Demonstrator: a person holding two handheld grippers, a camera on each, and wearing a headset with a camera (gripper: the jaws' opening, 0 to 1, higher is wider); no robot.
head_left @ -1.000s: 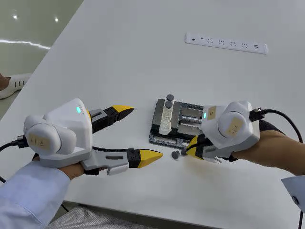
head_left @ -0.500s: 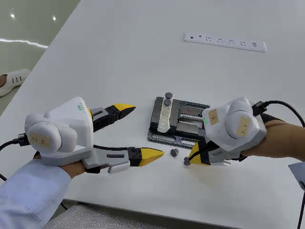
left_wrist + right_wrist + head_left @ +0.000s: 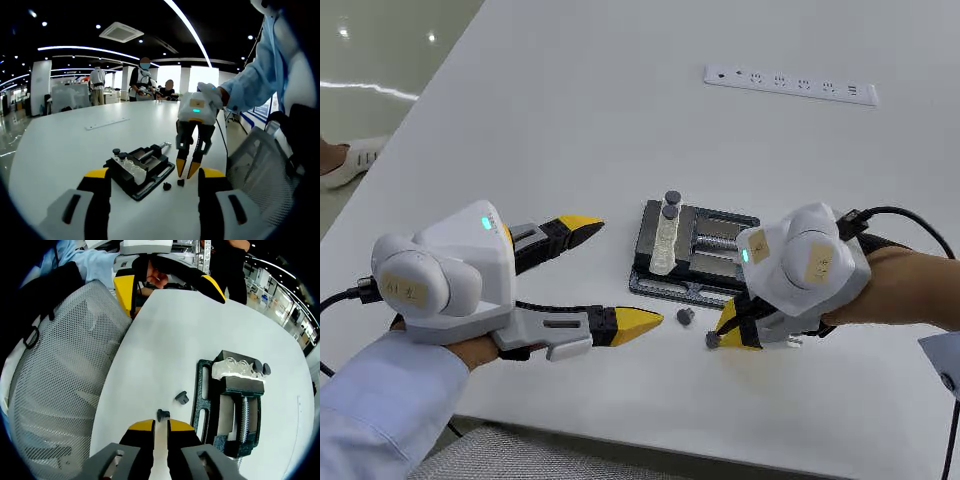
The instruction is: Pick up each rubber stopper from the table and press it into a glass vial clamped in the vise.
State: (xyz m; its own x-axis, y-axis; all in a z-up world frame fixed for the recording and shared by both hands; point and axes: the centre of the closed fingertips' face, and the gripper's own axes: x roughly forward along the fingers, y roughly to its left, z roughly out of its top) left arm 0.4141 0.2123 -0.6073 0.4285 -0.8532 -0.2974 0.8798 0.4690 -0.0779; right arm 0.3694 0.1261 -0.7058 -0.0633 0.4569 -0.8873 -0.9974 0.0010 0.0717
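A black vise (image 3: 705, 262) (image 3: 235, 400) (image 3: 142, 170) sits mid-table and clamps a row of clear glass vials (image 3: 666, 240) (image 3: 234, 367). Two vials at the far end carry grey stoppers (image 3: 671, 205) (image 3: 260, 368). My right gripper (image 3: 717, 337) (image 3: 188, 170) is shut on a small grey rubber stopper (image 3: 712, 341) (image 3: 163, 415) (image 3: 180, 182) held at its yellow tips, low over the table in front of the vise. Another loose stopper (image 3: 686, 317) (image 3: 181, 397) (image 3: 166, 186) lies just left of it. My left gripper (image 3: 616, 272) (image 3: 154, 174) stands open to the vise's left, holding nothing.
A white power strip (image 3: 788, 87) (image 3: 107, 123) lies at the far side of the table. The table's front edge runs close below both grippers. A grey mesh chair (image 3: 60, 370) stands beside that edge. People stand in the room's background (image 3: 142, 75).
My right gripper has drawn back a little from the vise with one stopper in its tips, leaving the other stopper on the table. The left gripper has stayed put.
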